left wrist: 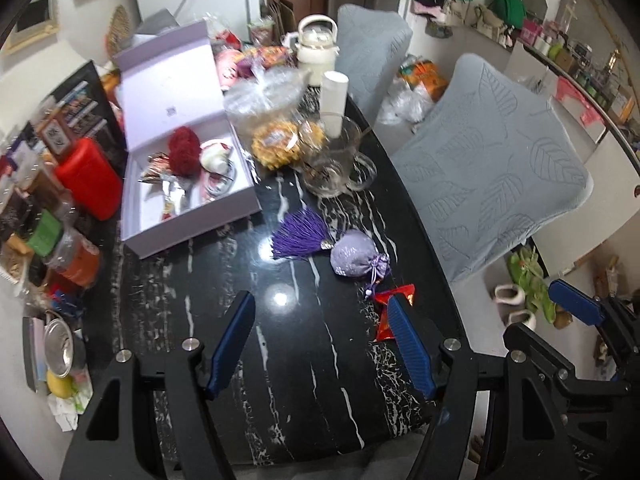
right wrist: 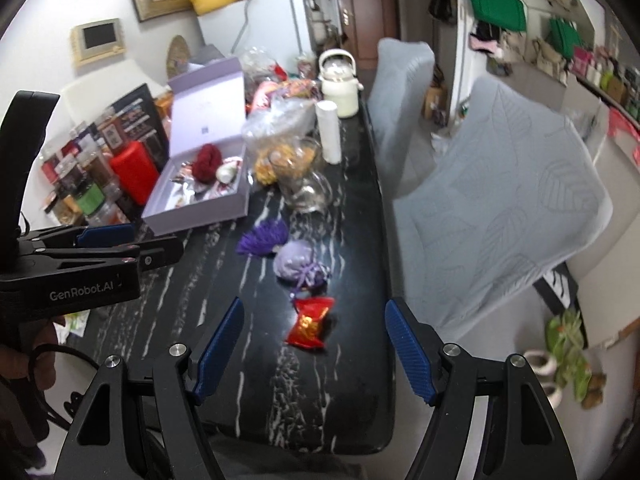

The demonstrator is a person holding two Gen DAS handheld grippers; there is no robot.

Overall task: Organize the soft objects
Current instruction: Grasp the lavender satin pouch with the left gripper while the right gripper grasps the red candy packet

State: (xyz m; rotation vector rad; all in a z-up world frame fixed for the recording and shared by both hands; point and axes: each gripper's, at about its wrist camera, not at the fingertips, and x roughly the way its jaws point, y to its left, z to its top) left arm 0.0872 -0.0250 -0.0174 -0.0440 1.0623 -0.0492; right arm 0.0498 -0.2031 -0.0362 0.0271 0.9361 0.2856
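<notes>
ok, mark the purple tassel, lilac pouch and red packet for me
purple tassel (left wrist: pixel 301 236), left wrist view, middle of the fringe
lilac pouch (left wrist: pixel 354 257), left wrist view, its rounded body
red packet (right wrist: pixel 309 321), right wrist view, centre of the wrapper

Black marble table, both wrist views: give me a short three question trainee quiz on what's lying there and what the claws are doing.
1. True or false: the purple tassel lies inside the open lavender box.
2. Which lies nearest the right claw? A. lilac sachet B. red packet C. glass mug
3. Fill in: neither the left claw nor the right one holds ____.

Key: 1 false, it lies on the table beside the sachet. 2 B. 3 anything; both stand open and empty.
</notes>
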